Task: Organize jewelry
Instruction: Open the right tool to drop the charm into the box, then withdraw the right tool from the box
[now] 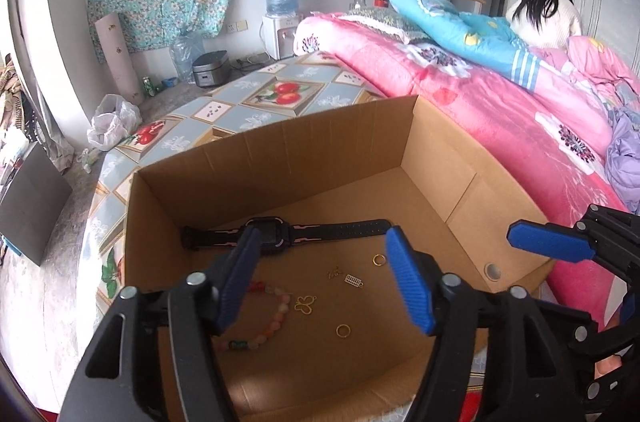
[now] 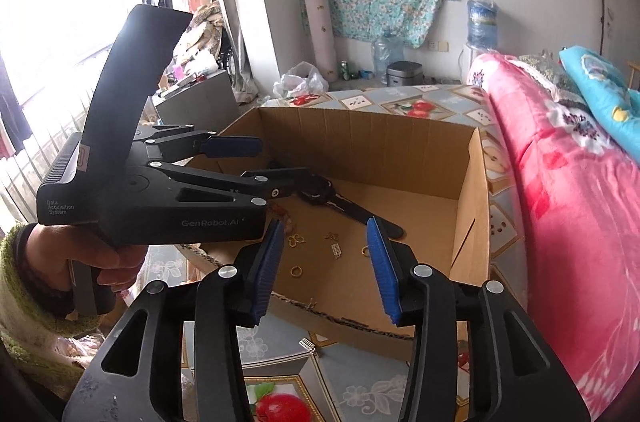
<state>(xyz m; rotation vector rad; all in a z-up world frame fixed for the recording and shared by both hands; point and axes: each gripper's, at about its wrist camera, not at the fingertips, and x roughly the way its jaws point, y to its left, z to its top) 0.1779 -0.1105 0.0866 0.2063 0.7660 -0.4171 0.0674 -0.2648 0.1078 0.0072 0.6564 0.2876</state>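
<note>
An open cardboard box [image 1: 440,150] [image 2: 472,206] sits on a patterned table. Inside lie a black watch [image 1: 276,236] [image 2: 320,192], a pink bead bracelet [image 1: 272,322], a gold butterfly charm [image 1: 306,304] [image 2: 295,240], two gold rings [image 1: 379,259] [image 1: 343,331] [image 2: 296,271], and small gold charms [image 1: 354,279] [image 2: 337,249]. My left gripper [image 1: 324,278] is open and empty, held over the box's near side. My right gripper [image 2: 326,266] is open and empty, outside the box's near wall. A small silver charm [image 2: 307,344] lies on the table beneath it.
The table [image 1: 224,110] [image 2: 360,382] has a fruit-print cloth. A bed with pink quilt [image 1: 500,110] [image 2: 568,182] runs along the right. The other hand's gripper body [image 2: 152,190] fills the left of the right wrist view.
</note>
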